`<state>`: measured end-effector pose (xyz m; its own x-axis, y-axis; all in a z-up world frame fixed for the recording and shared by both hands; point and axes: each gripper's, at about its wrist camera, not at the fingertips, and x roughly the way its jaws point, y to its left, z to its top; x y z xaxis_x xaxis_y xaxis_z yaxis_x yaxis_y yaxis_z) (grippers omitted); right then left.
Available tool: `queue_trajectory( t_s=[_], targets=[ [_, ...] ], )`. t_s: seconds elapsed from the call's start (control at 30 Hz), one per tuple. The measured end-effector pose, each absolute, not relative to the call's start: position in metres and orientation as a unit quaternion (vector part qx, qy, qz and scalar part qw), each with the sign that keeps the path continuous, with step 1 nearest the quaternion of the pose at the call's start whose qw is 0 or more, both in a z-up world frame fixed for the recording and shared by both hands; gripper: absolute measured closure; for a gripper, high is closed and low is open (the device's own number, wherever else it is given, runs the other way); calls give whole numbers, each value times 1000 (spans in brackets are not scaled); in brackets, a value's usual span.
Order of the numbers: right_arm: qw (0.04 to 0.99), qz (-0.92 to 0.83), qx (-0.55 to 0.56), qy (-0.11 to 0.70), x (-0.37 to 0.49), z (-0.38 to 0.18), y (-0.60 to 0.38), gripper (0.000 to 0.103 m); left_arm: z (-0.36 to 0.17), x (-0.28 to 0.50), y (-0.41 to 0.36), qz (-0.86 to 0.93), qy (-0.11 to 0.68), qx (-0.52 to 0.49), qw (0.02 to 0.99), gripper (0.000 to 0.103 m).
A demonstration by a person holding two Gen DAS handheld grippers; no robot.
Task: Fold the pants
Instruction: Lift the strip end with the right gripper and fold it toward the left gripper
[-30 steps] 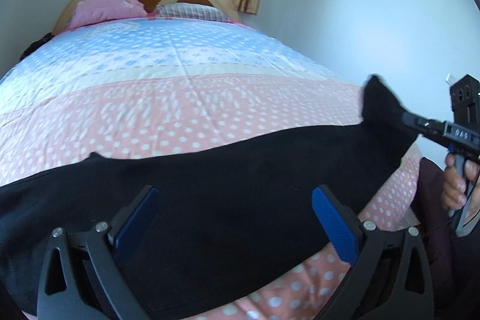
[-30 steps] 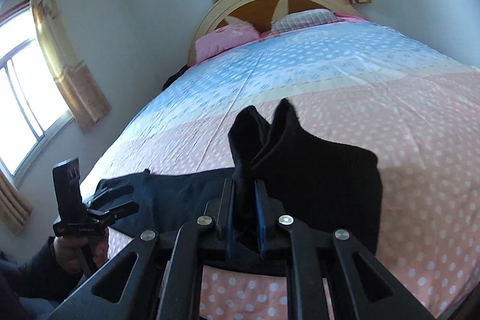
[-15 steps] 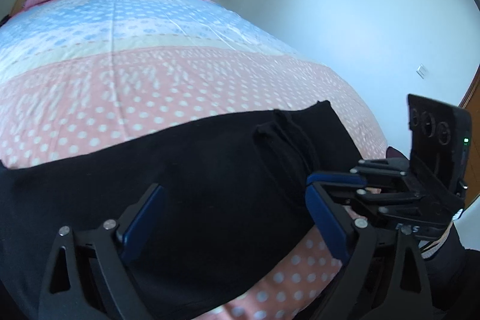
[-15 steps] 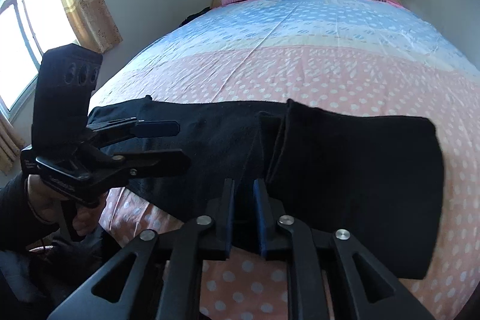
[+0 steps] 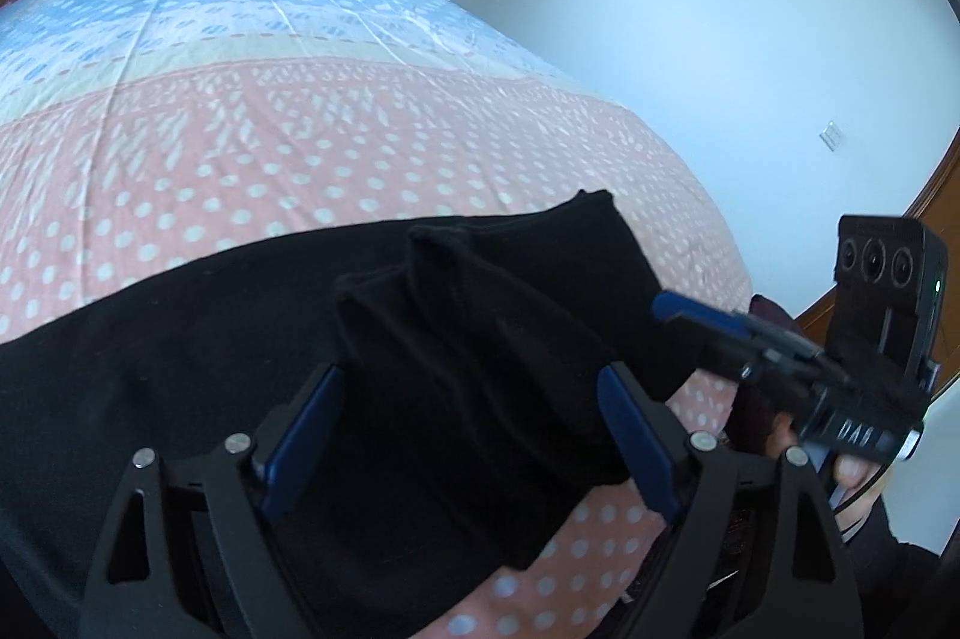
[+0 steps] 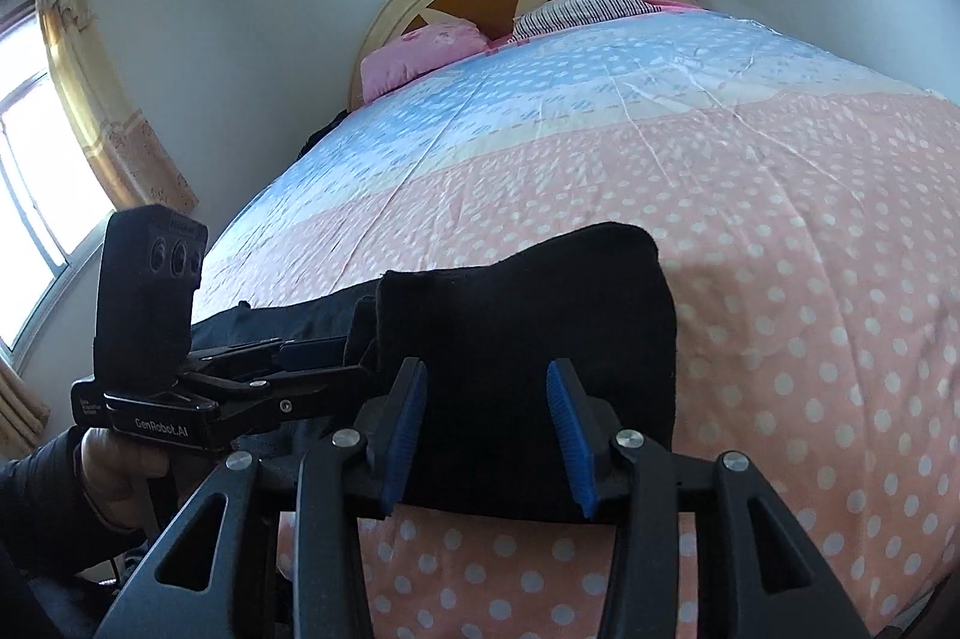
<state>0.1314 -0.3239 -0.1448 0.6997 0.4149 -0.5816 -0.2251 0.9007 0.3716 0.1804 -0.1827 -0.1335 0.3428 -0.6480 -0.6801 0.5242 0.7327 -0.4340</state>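
Lying across the near edge of the bed (image 6: 750, 195), the black pants (image 6: 540, 315) have their right end folded back over the rest. Left gripper (image 5: 474, 435): fingers spread wide over the fold, gripping nothing. Right gripper (image 6: 489, 429): fingers parted, empty, over the folded end.

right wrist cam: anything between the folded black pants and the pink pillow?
Nothing. From the pants up to the pink pillow, only bare polka-dot bedspread shows in the right wrist view.
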Motion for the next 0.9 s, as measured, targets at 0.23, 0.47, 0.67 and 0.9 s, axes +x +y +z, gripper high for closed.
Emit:
queue_trajectory(
  t_s=[0.23,0.47,0.67,0.9],
  targets=[
    [900,219,150,346,125,-146,-315,59,-129,178,-183,-364,448,-98,811,18],
    [885,287,69,360,115,-152,-275,59,-138,192,-150,-348,452,-180,801,12],
    [888,257,11,382,115,-166,-254,82,-135,193,-166,-364,452,-159,799,12],
    [883,269,-36,384,103,-166,-245,95,-134,195,-176,-365,455,-145,799,14]
  ],
)
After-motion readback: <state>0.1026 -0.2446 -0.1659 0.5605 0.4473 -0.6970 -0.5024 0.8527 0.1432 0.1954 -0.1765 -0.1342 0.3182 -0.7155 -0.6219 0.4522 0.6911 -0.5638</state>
